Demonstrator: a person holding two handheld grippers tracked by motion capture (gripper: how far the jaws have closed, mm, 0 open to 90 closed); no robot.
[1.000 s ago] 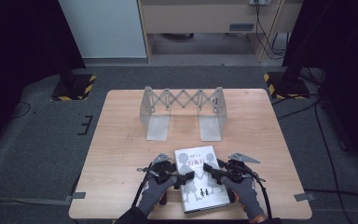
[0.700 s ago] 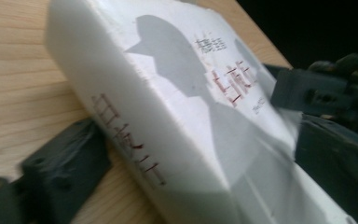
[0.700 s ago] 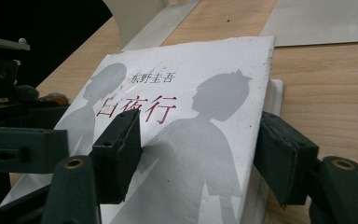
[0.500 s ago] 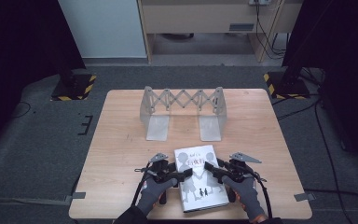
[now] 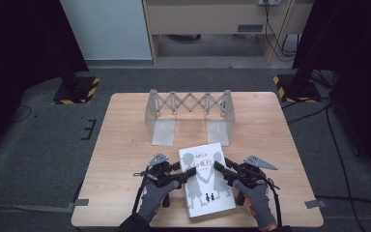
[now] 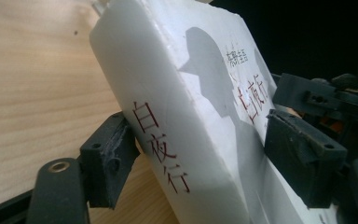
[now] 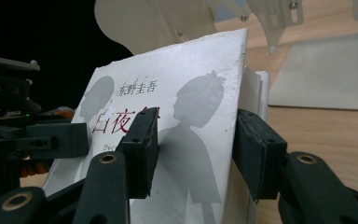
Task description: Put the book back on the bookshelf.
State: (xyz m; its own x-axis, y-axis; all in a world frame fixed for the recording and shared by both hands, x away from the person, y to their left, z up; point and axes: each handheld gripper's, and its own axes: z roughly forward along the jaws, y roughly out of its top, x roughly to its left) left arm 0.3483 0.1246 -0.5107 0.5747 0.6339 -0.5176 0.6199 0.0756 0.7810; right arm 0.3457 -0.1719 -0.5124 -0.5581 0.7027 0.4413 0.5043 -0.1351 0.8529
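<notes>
A white book [image 5: 205,179] with grey silhouettes and red characters on its cover is at the near middle of the wooden table [image 5: 125,145]. My left gripper [image 5: 186,175] is shut on its spine side, one jaw on the cover and one under it; in the left gripper view the book [image 6: 191,93] stands tilted between my left gripper's [image 6: 205,161] jaws. My right gripper [image 5: 220,169] is shut on the page-edge side, and the right gripper view has the book [image 7: 186,112] clamped in the right gripper [image 7: 198,151]. Gloved hands hold both tools.
A metal expanding book rack [image 5: 188,108] with two end plates stands across the far middle of the table, its flat plates [image 7: 317,79] just beyond the book. Bare wood lies to the left and right. Dark floor and cables surround the table.
The book's far edge has come up slightly toward the rack. Both grippers stay closed on it at nearly the same spots.
</notes>
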